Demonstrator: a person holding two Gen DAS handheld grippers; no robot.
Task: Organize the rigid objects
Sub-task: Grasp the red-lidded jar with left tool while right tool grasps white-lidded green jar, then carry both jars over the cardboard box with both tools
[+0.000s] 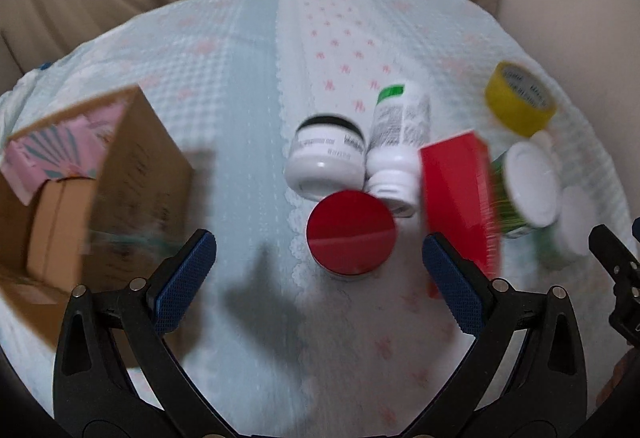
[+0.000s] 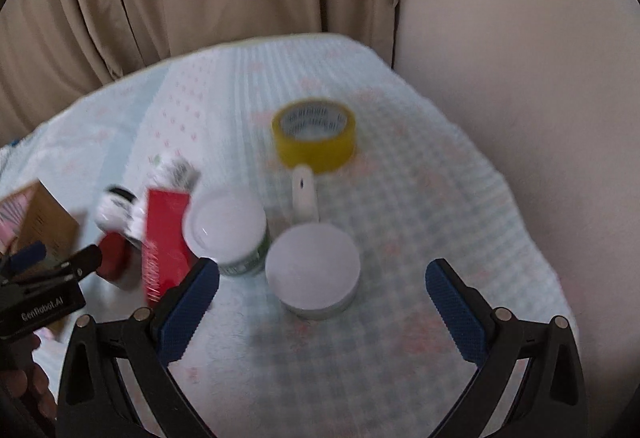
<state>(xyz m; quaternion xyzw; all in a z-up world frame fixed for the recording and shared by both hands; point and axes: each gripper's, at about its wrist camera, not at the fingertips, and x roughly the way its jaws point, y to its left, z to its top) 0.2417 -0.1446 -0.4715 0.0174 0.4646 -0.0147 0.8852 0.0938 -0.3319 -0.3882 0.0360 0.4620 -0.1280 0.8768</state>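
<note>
Cardboard box [image 1: 80, 198]: open, at nine o'clock in the left wrist view, with a pink packet [image 1: 52, 154] leaning inside it.
Left gripper [image 1: 316, 262]: jaws wide, nothing between them; it hovers over the cloth-covered table [image 1: 240, 86].
Red-lidded jar [image 1: 351, 236]: upright near the middle of the left view, just ahead of the gap between the blue pads.
White jar with black band [image 1: 326, 158]: lying on its side at twelve o'clock of the red lid, touching the white bottle [image 1: 400, 142] beside it (green label end pointing away).
Red box [image 1: 460, 198]: standing at three o'clock of the red lid, close to the right pad.
Green-labelled white-lidded tub [image 2: 226, 228]: at eleven o'clock in the right wrist view, beside the red box.
Right gripper [image 2: 322, 286]: jaws wide, empty; a flat white-lidded jar [image 2: 313, 274] stands on the cloth between the pads, apart from both.
Small white object [image 2: 304, 194]: at twelve o'clock of that jar, blurred.
Yellow tape roll [image 2: 314, 136]: farther out at twelve o'clock, lying flat.
</note>
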